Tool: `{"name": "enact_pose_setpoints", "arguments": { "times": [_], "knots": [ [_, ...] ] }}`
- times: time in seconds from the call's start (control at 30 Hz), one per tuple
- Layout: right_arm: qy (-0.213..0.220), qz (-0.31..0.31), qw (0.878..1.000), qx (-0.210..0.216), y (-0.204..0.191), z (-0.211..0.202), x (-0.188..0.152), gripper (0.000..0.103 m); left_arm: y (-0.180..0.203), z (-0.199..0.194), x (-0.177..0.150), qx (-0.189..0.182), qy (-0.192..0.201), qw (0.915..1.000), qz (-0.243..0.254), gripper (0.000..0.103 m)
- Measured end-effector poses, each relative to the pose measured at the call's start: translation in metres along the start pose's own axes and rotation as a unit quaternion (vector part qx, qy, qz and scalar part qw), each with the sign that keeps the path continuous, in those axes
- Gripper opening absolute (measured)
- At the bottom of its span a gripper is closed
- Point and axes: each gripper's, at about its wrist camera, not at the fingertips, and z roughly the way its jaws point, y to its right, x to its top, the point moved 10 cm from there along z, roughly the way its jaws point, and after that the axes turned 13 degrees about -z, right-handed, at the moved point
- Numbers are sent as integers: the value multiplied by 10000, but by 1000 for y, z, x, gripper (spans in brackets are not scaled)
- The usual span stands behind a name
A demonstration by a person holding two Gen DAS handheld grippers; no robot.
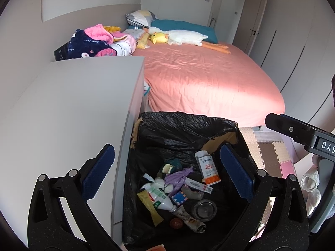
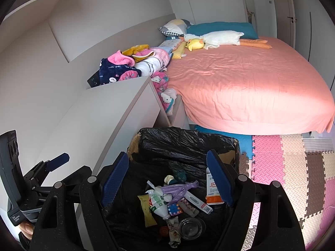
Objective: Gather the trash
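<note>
Both the left gripper point(image 1: 167, 173) and right gripper point(image 2: 167, 179) hang wide open and empty over the bin point(image 1: 188, 125); reaching in could snag its liner.

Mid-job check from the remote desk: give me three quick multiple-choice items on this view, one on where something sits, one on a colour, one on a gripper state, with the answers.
1. Where is the white and orange box?
A. on the bed
B. inside the black-lined bin
C. on the foam mat

2. What colour is the bed sheet?
A. salmon pink
B. green
C. white

3. How does the right gripper stand?
A. shut on a bottle
B. shut with nothing in it
C. open, with nothing between its fingers

Answers:
1. B: the box leans among the other rubbish inside the bin, against its liner.
2. A: the sheet is salmon pink across the whole mattress in both views.
3. C: its blue pads stand wide apart above the bin, and only the rubbish far below shows between them.
</note>
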Motion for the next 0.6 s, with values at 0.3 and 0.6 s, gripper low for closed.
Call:
{"name": "enact_pose_setpoints", "arguments": {
  "times": [0.3, 0.6],
  "knots": [
    [2, 8, 10000, 3, 0, 0, 0, 78, 3, -1, -2, 5, -14, 9999, 130, 98],
    [-7, 6, 10000, -6, 1, 0, 0, 78, 8, -1, -5, -28, -21, 9998, 184, 98]
  ]
}}
